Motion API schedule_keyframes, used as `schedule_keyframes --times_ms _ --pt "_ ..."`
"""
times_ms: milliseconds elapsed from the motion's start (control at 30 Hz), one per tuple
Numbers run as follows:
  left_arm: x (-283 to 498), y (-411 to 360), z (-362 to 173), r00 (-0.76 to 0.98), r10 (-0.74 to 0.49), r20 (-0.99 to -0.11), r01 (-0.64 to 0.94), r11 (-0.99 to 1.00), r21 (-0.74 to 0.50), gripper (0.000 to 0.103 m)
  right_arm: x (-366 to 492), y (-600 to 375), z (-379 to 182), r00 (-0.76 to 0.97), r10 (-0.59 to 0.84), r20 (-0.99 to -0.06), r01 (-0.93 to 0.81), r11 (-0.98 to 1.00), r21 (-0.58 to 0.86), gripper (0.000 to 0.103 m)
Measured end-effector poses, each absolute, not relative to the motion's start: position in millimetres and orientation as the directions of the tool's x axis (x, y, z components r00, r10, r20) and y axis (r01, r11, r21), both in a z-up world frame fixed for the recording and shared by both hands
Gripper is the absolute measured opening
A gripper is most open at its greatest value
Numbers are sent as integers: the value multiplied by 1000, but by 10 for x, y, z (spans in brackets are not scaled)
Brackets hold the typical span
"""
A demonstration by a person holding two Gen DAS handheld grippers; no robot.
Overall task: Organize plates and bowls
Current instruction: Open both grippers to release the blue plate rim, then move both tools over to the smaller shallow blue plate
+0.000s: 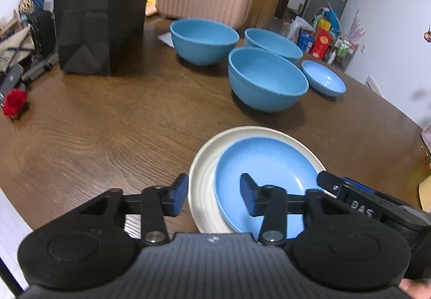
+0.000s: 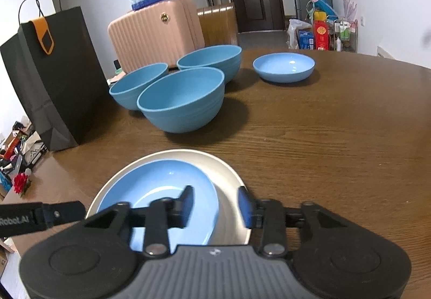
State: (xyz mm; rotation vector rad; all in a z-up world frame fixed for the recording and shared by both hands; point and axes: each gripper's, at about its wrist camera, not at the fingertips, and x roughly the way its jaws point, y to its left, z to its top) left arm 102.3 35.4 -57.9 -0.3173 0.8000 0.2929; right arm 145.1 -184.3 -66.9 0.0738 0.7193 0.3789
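Both grippers, left (image 1: 214, 195) and right (image 2: 215, 206): released, empty | light-blue plate (image 1: 258, 177) stacked on near white plate (image 1: 202, 180) | left: three blue bowls (image 1: 266, 80), far-right shallow bowl (image 2: 284, 66) unstacked.

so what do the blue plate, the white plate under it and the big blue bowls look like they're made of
Blue plate: likely glazed ceramic; glossy, with sharp light glints.
White plate: cream with faint ridges and a soft sheen, ceramic or melamine, hard to say.
Big blue bowls: matte, no glints, ridged sides; probably plastic or a fibre composite.
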Motion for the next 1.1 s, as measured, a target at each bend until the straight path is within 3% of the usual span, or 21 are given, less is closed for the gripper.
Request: schedule_keyframes --times_ms 67,167,367,1100 --pt "977 370 -550 670 148 -728 -378 912 -162 59 1417 -1875 -617 699 361 -617 -311 931 192 66" --pt "907 397 -516 683 150 -715 -380 909 -173 72 1369 -1924 -543 715 360 -599 -312 931 187 84" --pt "795 472 -424 721 157 -675 -379 905 -195 101 1311 -2025 -414 731 363 -578 -307 931 197 103" --pt "783 299 -213 765 108 -635 -313 924 -219 103 1263 -2431 -200 778 309 -547 -246 951 187 103"
